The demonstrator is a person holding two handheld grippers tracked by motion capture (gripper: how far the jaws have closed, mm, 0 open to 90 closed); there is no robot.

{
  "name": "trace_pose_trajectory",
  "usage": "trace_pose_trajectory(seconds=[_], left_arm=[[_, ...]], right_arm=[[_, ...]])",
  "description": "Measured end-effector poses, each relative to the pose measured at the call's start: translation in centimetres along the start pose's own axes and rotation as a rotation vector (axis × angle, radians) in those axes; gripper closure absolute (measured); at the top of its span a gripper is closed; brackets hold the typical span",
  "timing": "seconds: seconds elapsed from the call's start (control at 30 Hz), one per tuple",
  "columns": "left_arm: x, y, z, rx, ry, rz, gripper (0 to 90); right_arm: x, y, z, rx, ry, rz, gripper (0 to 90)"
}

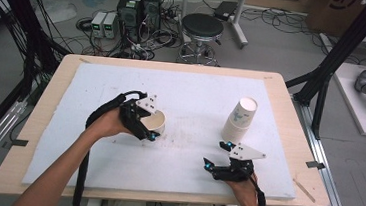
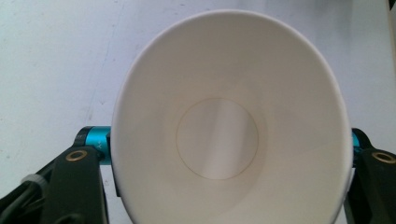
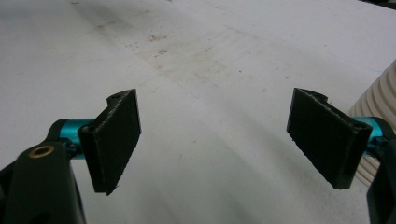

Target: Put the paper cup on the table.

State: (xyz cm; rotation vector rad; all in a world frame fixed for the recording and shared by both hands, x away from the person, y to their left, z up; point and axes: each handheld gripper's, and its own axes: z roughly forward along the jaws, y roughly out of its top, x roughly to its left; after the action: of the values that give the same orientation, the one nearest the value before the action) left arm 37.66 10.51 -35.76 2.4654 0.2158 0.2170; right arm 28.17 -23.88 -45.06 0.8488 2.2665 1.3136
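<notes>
Left gripper view shows the left tool [image 2: 231, 149] pinching a cup [image 2: 231, 116], which could squash if squeezed harder, while the right tool [image 3: 215, 140] sits spread beside it.

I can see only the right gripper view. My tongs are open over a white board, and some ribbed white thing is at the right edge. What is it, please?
Observer: It is a stack of paper cups, leaning, standing just beyond your right tongs.
Operator: And the other hand, what does it do?
Observer: The left tongs are shut on a single paper cup.
Operator: Is something inside that cup?
Observer: No, the left gripper view looks into it, and its bottom is bare.
</notes>
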Motion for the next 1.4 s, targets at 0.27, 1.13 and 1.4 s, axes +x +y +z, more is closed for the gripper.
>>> trace_pose_trajectory(seconds=[0.27,1.13,1.4], left_arm=[[0.9,-0.1,1.2,0.016,0.011,-0.027,30.0],[1.9,0.5,6.4,0.102,0.008,-0.063,28.5],[2.1,0.2,7.0,0.133,-0.011,-0.056,17.5]], right_arm=[[0.1,0.0,0.0,0.005,-0.002,0.001,18.1],[0.0,0.0,0.0,0.003,-0.001,0.000,18.1],[0.0,0.0,0.1,0.008,0.001,0.003,18.1]])
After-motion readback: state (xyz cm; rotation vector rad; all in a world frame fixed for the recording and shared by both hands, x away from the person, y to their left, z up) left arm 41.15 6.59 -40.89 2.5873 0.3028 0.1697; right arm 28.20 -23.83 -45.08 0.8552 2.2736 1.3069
